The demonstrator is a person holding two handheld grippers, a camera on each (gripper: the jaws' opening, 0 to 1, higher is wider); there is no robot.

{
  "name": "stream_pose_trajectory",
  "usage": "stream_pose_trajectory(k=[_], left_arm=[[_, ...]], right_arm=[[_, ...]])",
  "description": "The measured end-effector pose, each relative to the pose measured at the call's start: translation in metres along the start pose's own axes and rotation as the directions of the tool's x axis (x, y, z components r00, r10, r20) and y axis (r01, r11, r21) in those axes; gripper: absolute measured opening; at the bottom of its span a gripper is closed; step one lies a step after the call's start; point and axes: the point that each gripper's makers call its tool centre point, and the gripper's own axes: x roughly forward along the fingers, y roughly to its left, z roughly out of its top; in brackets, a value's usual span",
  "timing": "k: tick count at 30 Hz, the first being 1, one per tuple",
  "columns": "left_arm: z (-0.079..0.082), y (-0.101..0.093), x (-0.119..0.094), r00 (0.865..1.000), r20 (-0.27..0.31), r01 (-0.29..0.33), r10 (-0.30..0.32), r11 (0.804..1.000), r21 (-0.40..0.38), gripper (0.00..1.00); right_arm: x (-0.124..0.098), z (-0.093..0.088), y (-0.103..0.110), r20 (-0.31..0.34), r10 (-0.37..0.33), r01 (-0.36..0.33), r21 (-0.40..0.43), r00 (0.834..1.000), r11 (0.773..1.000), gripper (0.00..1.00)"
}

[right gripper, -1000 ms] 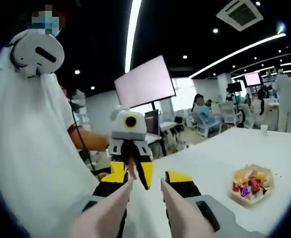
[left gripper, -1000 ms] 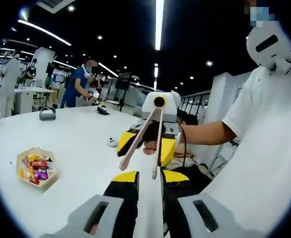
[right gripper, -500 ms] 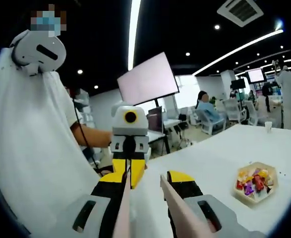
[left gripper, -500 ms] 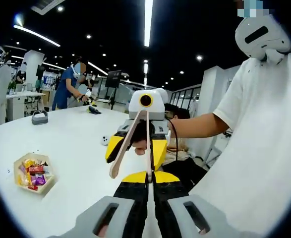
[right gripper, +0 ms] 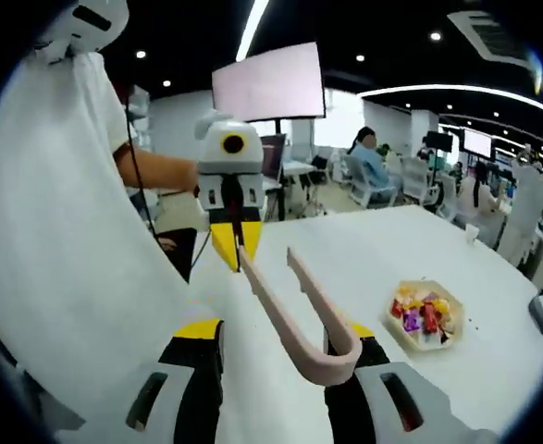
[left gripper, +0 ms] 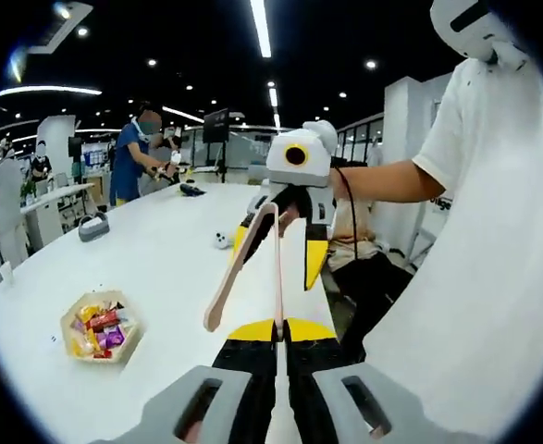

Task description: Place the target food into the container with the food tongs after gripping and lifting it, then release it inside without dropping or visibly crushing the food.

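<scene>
I see a hexagonal tray [left gripper: 66, 326] holding bright wrapped sweets [left gripper: 101, 328] on the white table [left gripper: 160, 259], well apart from both grippers. Pink tongs [left gripper: 239, 270] held up: left gripper [left gripper: 280, 333] pinches one arm's tip, right gripper [right gripper: 278, 330] jaws wide around the bend.

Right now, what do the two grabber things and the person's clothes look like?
Each gripper has grey bases and black jaws with yellow patches. The right gripper, seen from the left gripper view, and the left gripper, seen from the right gripper view, both carry a white box with a yellow-ringed lens. A thin black cable runs along the arm. The person wears a white short-sleeved shirt.
</scene>
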Motion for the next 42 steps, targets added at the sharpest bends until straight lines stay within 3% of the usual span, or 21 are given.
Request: stream_pose_trajectory(k=[5,8,10,13,15,18,21,24,28,30,32,33,34,37,40,42], left_arm=[[-0.009,0.004,0.001,0.997,-0.07,-0.011,0.014,0.999,0.048,0.0],[-0.01,0.004,-0.001,0.995,-0.096,-0.009,0.016,0.997,0.077,0.0],[-0.02,0.006,-0.005,0.986,-0.164,-0.008,0.03,0.991,0.134,0.0],[-0.022,0.003,-0.006,0.985,-0.172,-0.001,0.025,0.99,0.139,0.0],[-0.023,0.001,-0.006,0.984,-0.177,0.005,0.021,0.989,0.147,0.0],[-0.03,-0.001,-0.004,0.971,-0.237,0.015,0.034,0.98,0.2,0.0],[-0.03,-0.005,-0.002,0.97,-0.242,0.022,0.029,0.978,0.206,0.0],[-0.029,-0.006,-0.004,0.97,-0.239,0.019,0.034,0.976,0.215,0.0],[-0.029,-0.005,-0.007,0.971,-0.233,0.009,0.045,0.975,0.223,0.0],[-0.031,0.0,-0.007,0.97,-0.227,-0.024,0.091,0.959,0.282,0.0],[-0.031,0.001,-0.006,0.971,-0.215,-0.038,0.102,0.959,0.28,0.0],[-0.032,0.003,-0.006,0.973,-0.201,-0.065,0.111,0.973,0.223,0.01],[-0.03,0.006,-0.008,0.975,-0.182,-0.088,0.125,0.976,0.2,0.04],[-0.021,0.016,-0.013,0.978,-0.115,-0.149,0.172,0.971,0.187,0.31],[-0.026,0.02,-0.013,0.972,-0.144,-0.155,0.184,0.969,0.192,0.47],[-0.032,0.021,-0.007,0.968,-0.174,-0.149,0.183,0.97,0.193,0.49]], right_arm=[[-0.004,-0.018,-0.003,-0.101,-0.023,0.02,-0.037,0.995,0.999,0.41],[-0.009,-0.022,-0.012,-0.096,-0.052,0.051,-0.015,0.994,0.999,0.41],[-0.016,-0.021,-0.02,-0.079,-0.085,0.085,-0.001,0.993,0.996,0.41],[-0.021,-0.014,-0.023,-0.052,-0.112,0.111,-0.019,0.992,0.994,0.41],[-0.014,-0.013,-0.019,-0.066,-0.095,0.094,-0.024,0.993,0.995,0.42],[0.005,-0.017,-0.012,-0.097,-0.064,0.06,-0.042,0.993,0.997,0.39],[0.018,-0.021,-0.01,-0.123,-0.062,0.051,-0.09,0.99,0.995,0.26],[0.027,-0.031,-0.007,-0.173,-0.06,0.04,-0.113,0.983,0.993,0.21],[0.03,-0.036,-0.004,-0.199,-0.051,0.021,-0.146,0.979,0.989,0.18],[0.03,-0.036,-0.011,-0.197,-0.09,0.055,-0.176,0.976,0.983,0.18],[0.03,-0.037,-0.012,-0.198,-0.085,0.053,-0.162,0.977,0.985,0.18],[0.03,-0.037,-0.013,-0.196,-0.088,0.056,-0.161,0.977,0.985,0.18],[0.03,-0.04,-0.013,-0.205,-0.091,0.06,-0.154,0.975,0.986,0.18],[0.028,-0.044,-0.018,-0.217,-0.115,0.085,-0.143,0.969,0.986,0.18],[0.028,-0.045,-0.013,-0.227,-0.108,0.081,-0.128,0.968,0.989,0.18],[0.033,-0.046,-0.006,-0.242,-0.084,0.053,-0.129,0.967,0.99,0.18]])
